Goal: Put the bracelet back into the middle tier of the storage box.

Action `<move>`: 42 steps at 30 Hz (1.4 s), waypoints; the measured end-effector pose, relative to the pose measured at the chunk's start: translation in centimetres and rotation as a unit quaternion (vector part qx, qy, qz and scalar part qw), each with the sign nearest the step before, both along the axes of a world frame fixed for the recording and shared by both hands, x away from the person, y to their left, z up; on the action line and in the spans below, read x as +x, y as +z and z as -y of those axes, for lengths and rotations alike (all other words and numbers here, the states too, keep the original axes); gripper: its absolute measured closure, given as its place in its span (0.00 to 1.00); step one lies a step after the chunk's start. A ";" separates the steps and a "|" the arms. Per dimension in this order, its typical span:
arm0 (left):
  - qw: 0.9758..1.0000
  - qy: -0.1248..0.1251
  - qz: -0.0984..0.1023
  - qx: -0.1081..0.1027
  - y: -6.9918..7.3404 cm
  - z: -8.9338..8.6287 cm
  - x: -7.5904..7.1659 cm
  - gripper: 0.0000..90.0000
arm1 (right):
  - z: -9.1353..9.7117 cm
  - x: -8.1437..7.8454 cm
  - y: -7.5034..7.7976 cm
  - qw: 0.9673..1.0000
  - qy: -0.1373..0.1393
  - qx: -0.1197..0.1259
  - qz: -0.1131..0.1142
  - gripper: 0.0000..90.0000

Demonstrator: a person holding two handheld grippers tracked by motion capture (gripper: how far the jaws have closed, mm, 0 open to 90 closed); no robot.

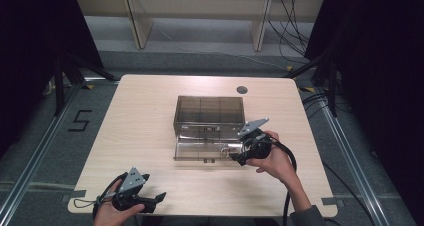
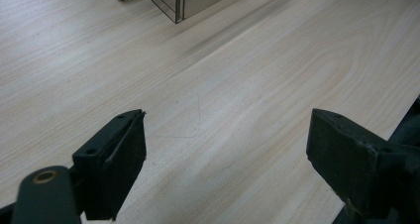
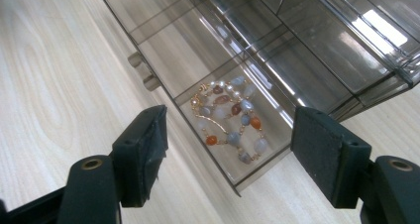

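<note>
A smoky clear plastic organiser box (image 1: 209, 111) stands mid-table with its drawer (image 1: 200, 150) pulled out toward me. A beaded bracelet (image 3: 229, 118) of pearl, grey and orange beads lies in the drawer's end compartment (image 3: 257, 159). My right gripper (image 1: 235, 157) hovers at the drawer's right end, above the bracelet (image 1: 229, 149); in the right gripper view its jaws (image 3: 229, 154) stand wide apart with nothing between the pads. My left gripper (image 1: 159, 198) rests near the table's front edge, open and empty, its jaws (image 2: 225, 157) over bare wood.
The light wooden table (image 1: 145, 126) has a round cable hole (image 1: 242, 90) at the back right. A corner of the drawer (image 2: 176, 3) sits ahead of the left gripper. Dark curtains, cables and shelf legs surround the table.
</note>
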State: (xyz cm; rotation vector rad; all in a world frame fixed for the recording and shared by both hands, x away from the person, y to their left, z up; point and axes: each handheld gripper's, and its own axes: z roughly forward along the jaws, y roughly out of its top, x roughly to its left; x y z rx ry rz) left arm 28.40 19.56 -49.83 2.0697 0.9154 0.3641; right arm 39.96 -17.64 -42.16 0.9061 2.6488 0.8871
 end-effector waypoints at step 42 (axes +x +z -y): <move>1.000 0.002 -0.001 -0.010 0.0 0.0 -0.1 0.17 | 1.7 -2.6 -1.1 0.998 -0.005 0.047 0.032 0.31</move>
